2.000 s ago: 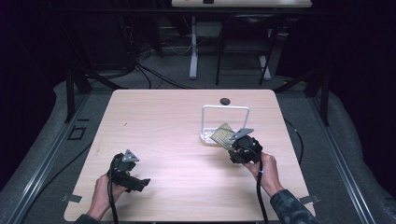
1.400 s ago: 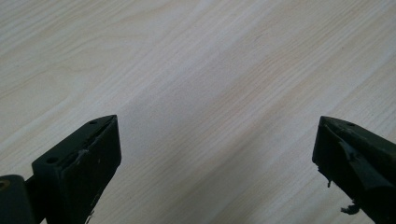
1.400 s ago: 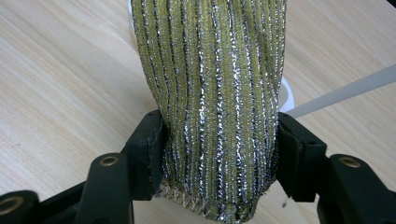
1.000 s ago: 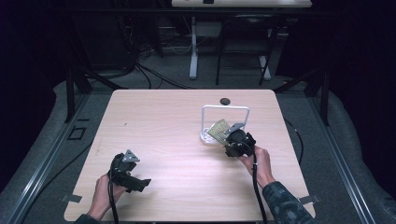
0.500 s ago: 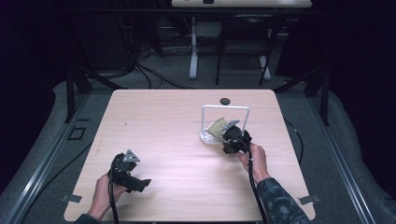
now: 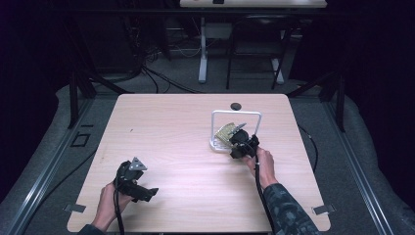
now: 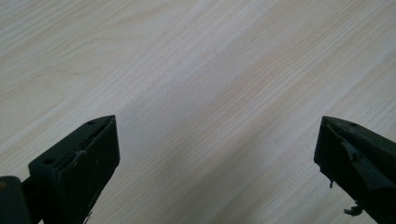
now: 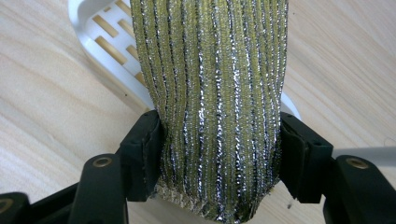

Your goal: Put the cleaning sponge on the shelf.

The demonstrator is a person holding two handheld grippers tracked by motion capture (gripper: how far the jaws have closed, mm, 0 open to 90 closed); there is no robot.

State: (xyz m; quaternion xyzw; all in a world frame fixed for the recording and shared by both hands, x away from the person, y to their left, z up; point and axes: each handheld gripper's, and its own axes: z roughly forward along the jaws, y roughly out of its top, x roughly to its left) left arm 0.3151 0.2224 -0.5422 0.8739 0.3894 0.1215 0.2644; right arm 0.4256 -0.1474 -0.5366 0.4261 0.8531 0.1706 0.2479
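- Since the earlier frames, the right gripper (image 6: pixel 237 138) has been pushing forward to the white rack (image 6: pixel 215 143), and its jaws have just been opening a little, with the sponge between them.
- Sitting on the near end of the rack, the green-and-silver scouring sponge (image 8: pixel 212 107) is being flanked by the right gripper's pads (image 8: pixel 152 154), which are touching its sides; whether they are really squeezing is hard to tell.
- Slipping is the main risk: with the jaws easing apart, the soft, springy sponge may be working loose and could drop back onto the rack if lifted now.
- Snagging is another: the rack's upright wire frame (image 6: pixel 236 113) is standing just behind the sponge, so a careless pull could be catching it and dragging the light rack across the table (image 6: pixel 171 127).
- Well away from the rack, at the table's near left edge, the left gripper (image 7: pixel 215 158) is resting with its jaws wide apart and gripping nothing.
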